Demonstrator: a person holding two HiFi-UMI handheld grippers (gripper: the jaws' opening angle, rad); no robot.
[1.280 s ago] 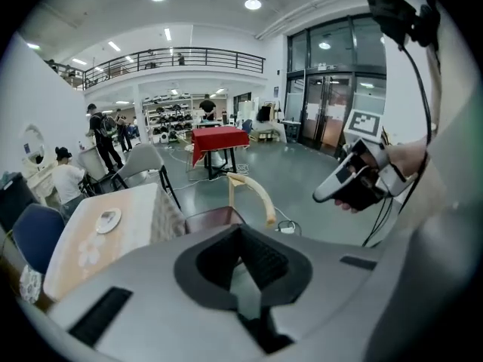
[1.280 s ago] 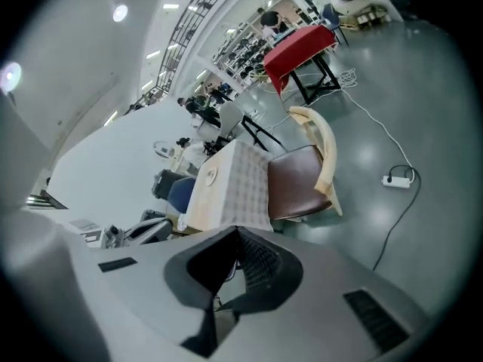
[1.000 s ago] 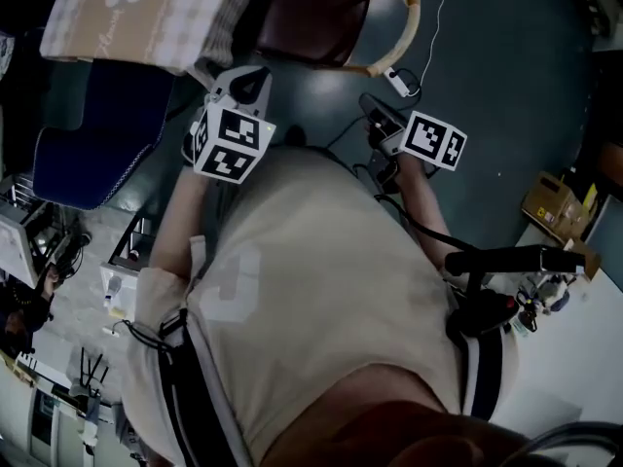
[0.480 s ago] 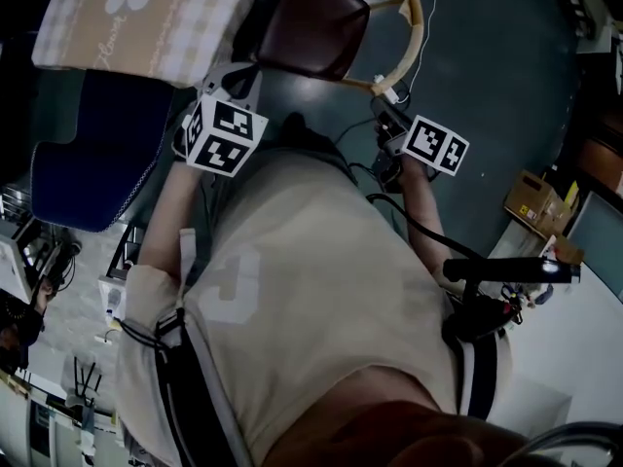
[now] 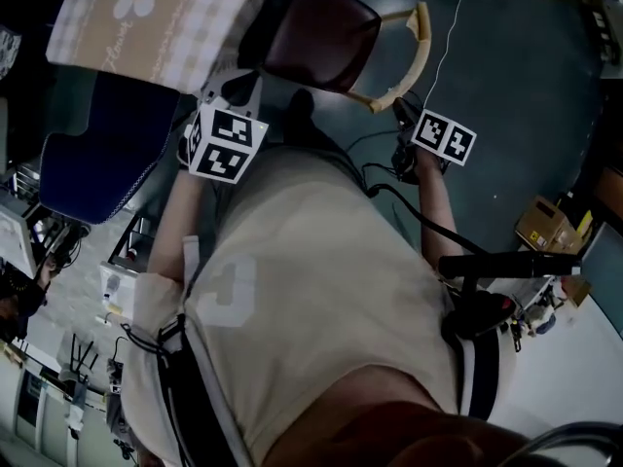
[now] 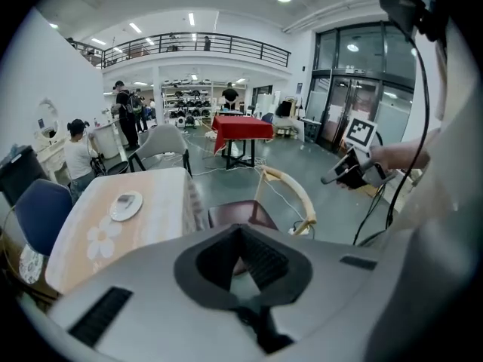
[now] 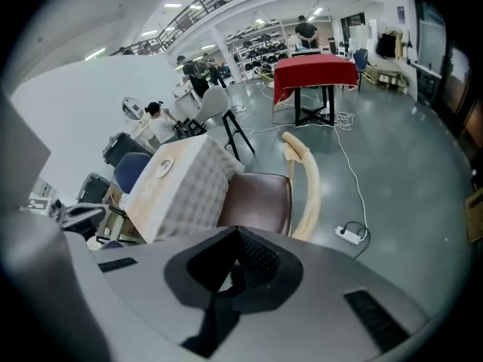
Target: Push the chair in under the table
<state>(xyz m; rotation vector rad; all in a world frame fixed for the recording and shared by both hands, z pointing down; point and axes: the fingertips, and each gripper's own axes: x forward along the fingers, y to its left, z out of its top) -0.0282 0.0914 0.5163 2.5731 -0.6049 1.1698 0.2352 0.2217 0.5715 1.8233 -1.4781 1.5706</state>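
The chair has a dark maroon seat (image 5: 321,39) and a curved pale wooden backrest (image 5: 411,58). It stands beside the table (image 5: 146,13), which wears a checked cloth with a flower print. My left gripper (image 5: 239,86) is shut and empty, near the seat's corner by the table. My right gripper (image 5: 401,115) is also shut and empty, close beside the lower end of the backrest. In the left gripper view, the seat (image 6: 240,213) and backrest (image 6: 290,193) lie just beyond the shut gripper (image 6: 243,256). In the right gripper view, the seat (image 7: 256,200) and backrest (image 7: 303,183) lie ahead of the shut gripper (image 7: 240,266).
A blue chair (image 5: 88,154) stands left of the table. A white plate (image 6: 125,206) lies on the cloth. A power strip (image 7: 349,234) and cable trail on the grey floor past the chair. A cardboard box (image 5: 550,224) sits at the right. A red-covered table (image 7: 313,74) and several people are far off.
My right gripper has swung toward the wooden backrest and now sits close by its end. My left gripper has drifted a little along the seat's edge. Both stay shut.
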